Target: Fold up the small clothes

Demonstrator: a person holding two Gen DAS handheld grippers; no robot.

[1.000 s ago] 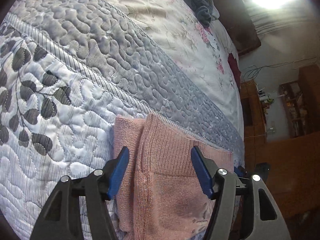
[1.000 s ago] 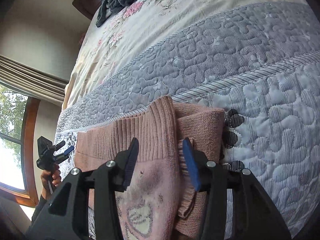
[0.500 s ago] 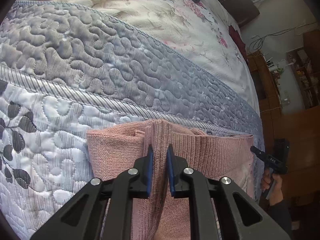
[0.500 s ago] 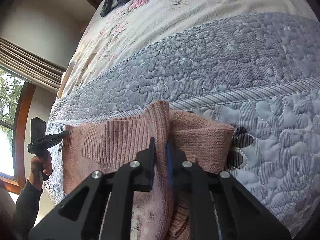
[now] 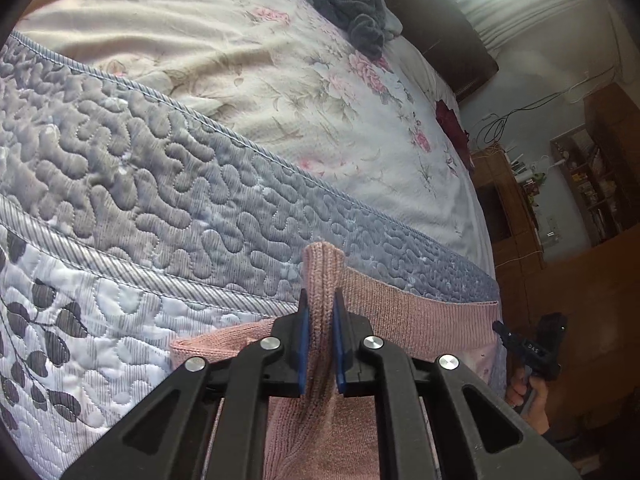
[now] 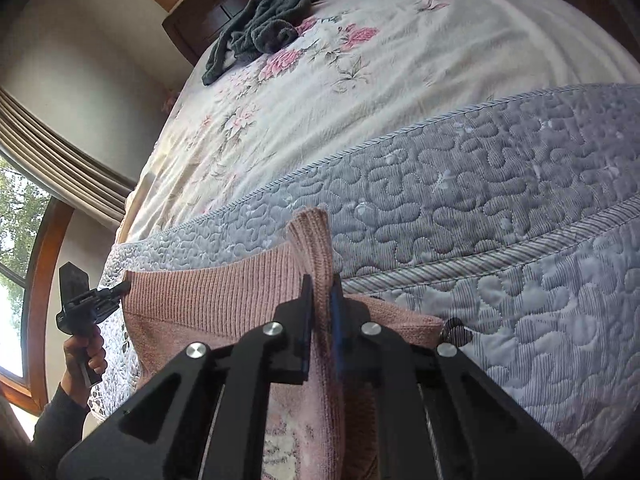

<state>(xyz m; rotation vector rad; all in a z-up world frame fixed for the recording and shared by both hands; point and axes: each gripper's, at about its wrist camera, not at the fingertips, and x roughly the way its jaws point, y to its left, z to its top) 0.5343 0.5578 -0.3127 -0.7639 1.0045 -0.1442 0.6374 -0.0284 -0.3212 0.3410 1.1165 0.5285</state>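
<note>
Pink knit sweater (image 5: 400, 316) lies on the quilt (image 5: 120, 184) directly ahead of and beneath both tools, its ribbed hem pulled up off the bedding at two points.

Left gripper (image 5: 319, 344): clenched on a pinch of the ribbed hem; a tuft of knit stands up between the blue pads (image 5: 304, 352). To the left of this tool, a folded sleeve portion rests flat on the quilt.

Right gripper (image 6: 320, 320): likewise clamped on a bunched section of the hem, with the fold rising above the jaws. To its right, a folded sleeve end lies on the quilt. The hem stretches taut between the two tools.

Hazards, as judged from this state:
- Each grip holds only a narrow pinch of thick knit. Uneven lifting or pulling the tools apart could drag the hem out of one clamp.
- The tucked sleeves are loose. A fast carry-over could spill them outward and spoil the fold.
- Unequal travel would skew the crease.
</note>
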